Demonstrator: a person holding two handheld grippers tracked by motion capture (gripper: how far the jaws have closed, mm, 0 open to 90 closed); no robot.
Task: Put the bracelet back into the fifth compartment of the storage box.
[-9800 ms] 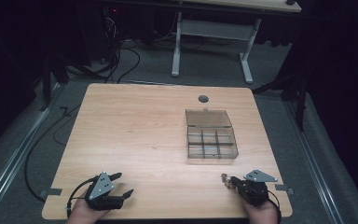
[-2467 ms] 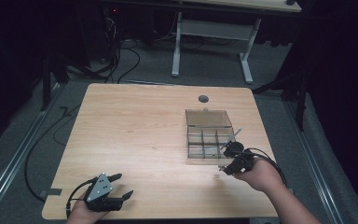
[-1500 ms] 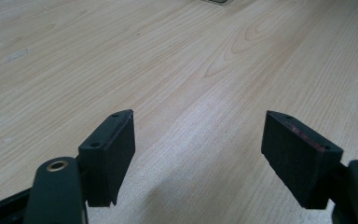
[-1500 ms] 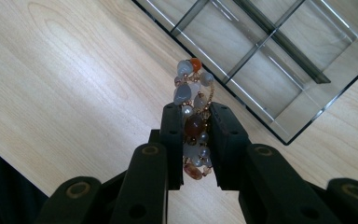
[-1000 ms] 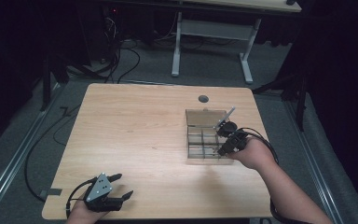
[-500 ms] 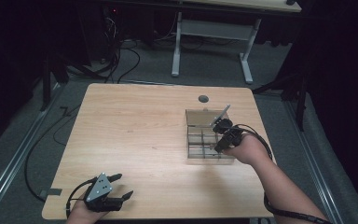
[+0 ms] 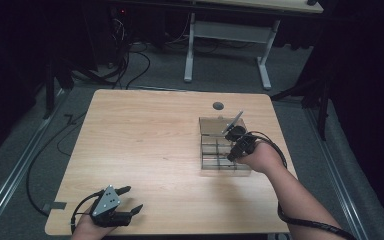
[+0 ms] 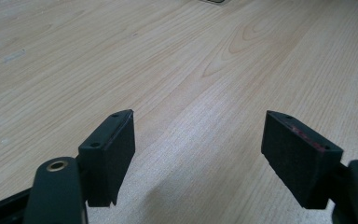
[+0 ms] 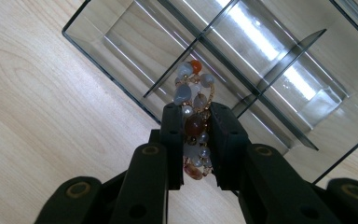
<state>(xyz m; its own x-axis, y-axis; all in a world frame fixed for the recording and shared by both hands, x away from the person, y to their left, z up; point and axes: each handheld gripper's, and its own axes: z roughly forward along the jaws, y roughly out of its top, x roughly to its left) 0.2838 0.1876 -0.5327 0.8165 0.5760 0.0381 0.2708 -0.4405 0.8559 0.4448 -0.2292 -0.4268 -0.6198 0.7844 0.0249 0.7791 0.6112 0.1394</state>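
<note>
My right fingers [image 9: 226, 140] pinch one bead bracelet [image 9: 193, 123] above the box [image 7: 207, 127]; left fingers [image 8: 107, 154] spread, low on the desk [image 7: 145, 140].

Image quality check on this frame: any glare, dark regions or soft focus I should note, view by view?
High view: the table is lit, its surroundings nearly black, and the right gripper is small and dim. Right gripper view: bright glare streaks on the clear divided box; the beaded bracelet is sharp. Left gripper view: the left gripper casts a soft shadow, and the far wood blurs.
</note>
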